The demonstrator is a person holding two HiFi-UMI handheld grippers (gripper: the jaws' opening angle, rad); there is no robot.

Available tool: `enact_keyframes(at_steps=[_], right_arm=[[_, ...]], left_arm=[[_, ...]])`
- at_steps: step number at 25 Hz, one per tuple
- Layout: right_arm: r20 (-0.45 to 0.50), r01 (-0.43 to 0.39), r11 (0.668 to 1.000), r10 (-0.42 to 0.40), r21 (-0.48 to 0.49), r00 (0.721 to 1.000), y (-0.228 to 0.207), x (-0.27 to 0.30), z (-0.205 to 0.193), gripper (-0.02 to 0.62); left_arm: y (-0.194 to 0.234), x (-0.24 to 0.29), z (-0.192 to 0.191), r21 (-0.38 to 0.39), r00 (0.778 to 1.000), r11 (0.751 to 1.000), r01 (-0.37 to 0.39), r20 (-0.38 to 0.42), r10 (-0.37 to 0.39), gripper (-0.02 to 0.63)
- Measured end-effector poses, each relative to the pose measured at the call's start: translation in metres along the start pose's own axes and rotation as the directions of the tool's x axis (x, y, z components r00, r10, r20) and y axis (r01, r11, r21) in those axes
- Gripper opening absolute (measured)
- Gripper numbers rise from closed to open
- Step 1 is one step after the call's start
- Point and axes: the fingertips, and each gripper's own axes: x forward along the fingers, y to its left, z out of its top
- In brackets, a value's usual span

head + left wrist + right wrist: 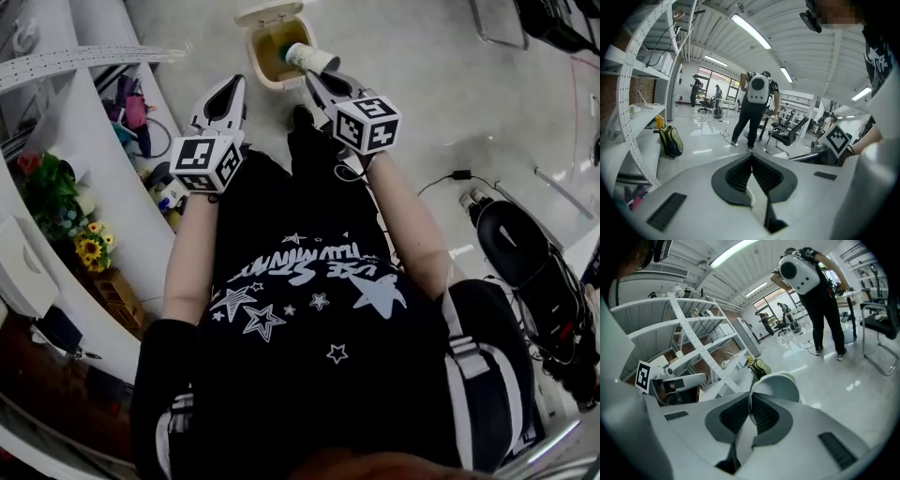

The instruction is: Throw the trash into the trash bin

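Glossy grey floor [422, 66] holds open trash bin [254, 56].

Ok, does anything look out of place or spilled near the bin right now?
Nothing stands out. The paper cup is tipped sideways, but only because the right tool pinches its rim; in the head view it shows over the open trash bin. I see no spill.

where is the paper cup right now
The paper cup is at top centre of the head view, pinched by its rim in the right tool, over the open trash bin on the floor.
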Motion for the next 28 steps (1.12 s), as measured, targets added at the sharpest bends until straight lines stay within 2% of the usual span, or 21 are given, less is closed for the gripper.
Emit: enact_keyframes(at_steps=[6, 9, 13, 22, 28], right_arm=[[-0.063, 0.057, 0.998, -0.057, -0.002, 0.996, -0.032, 0.043, -0.029, 0.014], [-0.060, 0.098, 0.995, -0.098, 0.002, 0.993, -0.049, 0.067, -0.036, 0.014], [-0.051, 0.145, 0.988, -0.142, 0.052, 0.989, -0.063, 0.088, -0.050, 0.014], [-0.106, 0.171, 0.984, -0.166, 0.047, 0.980, -0.087, 0.124, -0.085, 0.014], [-0.140, 0.187, 0.981, -0.179, 0.048, 0.974, -0.104, 0.148, -0.106, 0.014]], left_arm=[[0.017, 0.045, -0.038, 0.016, 0.997, 0.999, 0.038, -0.068, -0.037, 0.011], [0.030, 0.070, -0.054, -0.001, 0.994, 0.997, 0.071, -0.083, -0.071, 0.011], [0.042, 0.087, -0.081, -0.019, 0.986, 0.994, 0.109, -0.122, -0.111, 0.011], [0.064, 0.115, -0.113, -0.055, 0.981, 0.990, 0.127, -0.142, -0.134, 0.011], [0.081, 0.128, -0.151, -0.086, 0.977, 0.992, 0.094, -0.183, -0.108, 0.011]])
